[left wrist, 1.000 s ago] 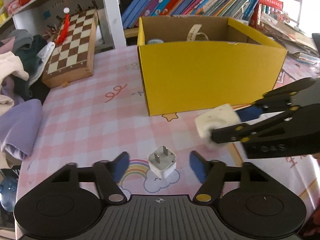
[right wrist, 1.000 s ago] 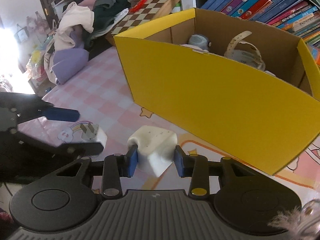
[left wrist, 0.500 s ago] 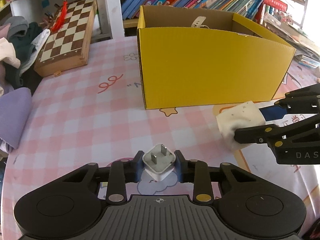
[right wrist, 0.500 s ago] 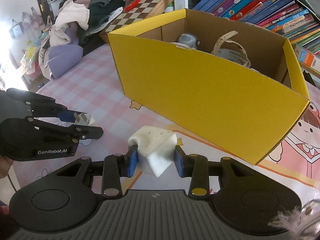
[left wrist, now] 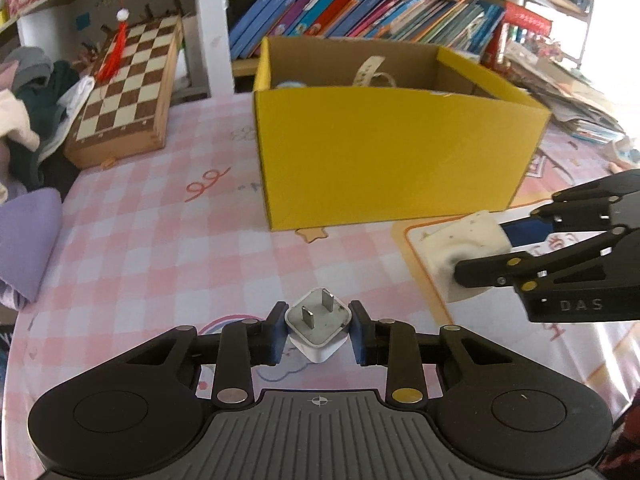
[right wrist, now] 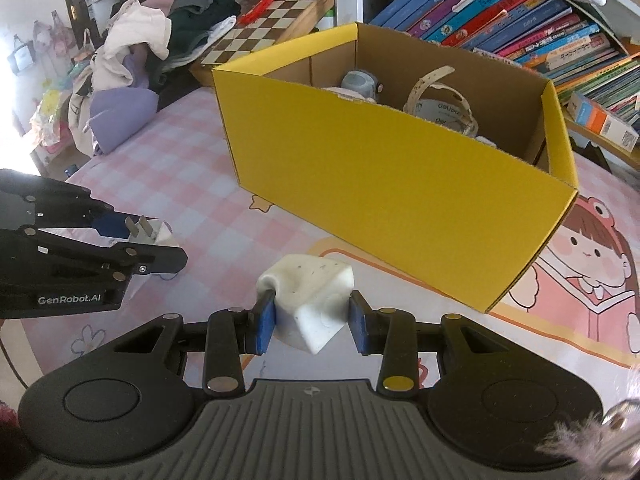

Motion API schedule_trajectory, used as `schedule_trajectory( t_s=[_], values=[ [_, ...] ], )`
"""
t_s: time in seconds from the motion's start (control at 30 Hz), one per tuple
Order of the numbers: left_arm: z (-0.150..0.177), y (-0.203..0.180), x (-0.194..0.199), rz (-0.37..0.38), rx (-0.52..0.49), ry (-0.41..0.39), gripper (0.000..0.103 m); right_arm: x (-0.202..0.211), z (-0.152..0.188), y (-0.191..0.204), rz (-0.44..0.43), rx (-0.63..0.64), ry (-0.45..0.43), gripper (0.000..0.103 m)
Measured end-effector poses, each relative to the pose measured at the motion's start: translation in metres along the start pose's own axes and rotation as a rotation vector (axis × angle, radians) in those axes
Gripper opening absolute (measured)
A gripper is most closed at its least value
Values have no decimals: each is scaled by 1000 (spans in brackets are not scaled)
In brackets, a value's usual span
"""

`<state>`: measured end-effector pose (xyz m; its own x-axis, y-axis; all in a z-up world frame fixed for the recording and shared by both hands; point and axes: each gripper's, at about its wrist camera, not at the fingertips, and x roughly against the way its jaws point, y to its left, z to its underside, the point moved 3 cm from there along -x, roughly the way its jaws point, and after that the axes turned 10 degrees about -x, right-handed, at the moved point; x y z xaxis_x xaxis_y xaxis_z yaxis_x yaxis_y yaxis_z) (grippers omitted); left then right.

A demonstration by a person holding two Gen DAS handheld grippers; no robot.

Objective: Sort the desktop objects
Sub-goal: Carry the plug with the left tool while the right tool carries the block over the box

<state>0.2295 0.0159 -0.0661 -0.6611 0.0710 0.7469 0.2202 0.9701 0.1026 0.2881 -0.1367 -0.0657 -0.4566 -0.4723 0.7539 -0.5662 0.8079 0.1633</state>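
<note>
Clamped by the left gripper [left wrist: 318, 334]: a white plug adapter [left wrist: 318, 330], blue pads [left wrist: 276, 336] pressed to both its sides, two metal prongs pointing up and away, body tilted on one corner. Held clear of the pink checked tablecloth [left wrist: 140, 264], over a printed rainbow and cloud. Seen from the right wrist camera as the same adapter [right wrist: 154, 234] pinched in the black linkage fingers of the left gripper [right wrist: 138, 242], far left, low above the cloth.

Clamped by the right gripper [right wrist: 312, 316]: a soft white speckled block [right wrist: 310, 300], squeezed inward on its left face by one blue pad [right wrist: 264, 318], another pad tight on its right. Also lifted off the cloth. Seen from the left wrist camera at far right, the block [left wrist: 464, 250] nipped in the right gripper [left wrist: 486, 254], near the box's right front corner.

Beyond both, toward the far side: an open yellow cardboard box [right wrist: 392, 196] standing on the cloth, brown inside. Inside it, a grey rounded gadget [right wrist: 360, 82] at the left end and a cream strap [right wrist: 434, 90] looped over a round white item. Left of the box, a wooden chessboard [left wrist: 124, 96] with a red tassel [left wrist: 112, 54] hanging over it. Further left, heaped clothes [right wrist: 148, 40]. Behind everything, slanted rows of books [left wrist: 360, 12] on shelves. Near the box's right end, a cartoon girl print [right wrist: 588, 248] on the cloth.
</note>
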Motion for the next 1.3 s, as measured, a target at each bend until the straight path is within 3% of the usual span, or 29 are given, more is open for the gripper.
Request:
schedule_trajectory(
  t_s=[0.97, 1.3],
  values=[
    [4, -48, 60, 143, -179, -160, 30, 76, 46, 12, 140, -93, -92, 36],
    [-17, -46, 78, 154, -220, -237, 30, 100, 39, 4, 180, -140, -148, 36]
  ],
)
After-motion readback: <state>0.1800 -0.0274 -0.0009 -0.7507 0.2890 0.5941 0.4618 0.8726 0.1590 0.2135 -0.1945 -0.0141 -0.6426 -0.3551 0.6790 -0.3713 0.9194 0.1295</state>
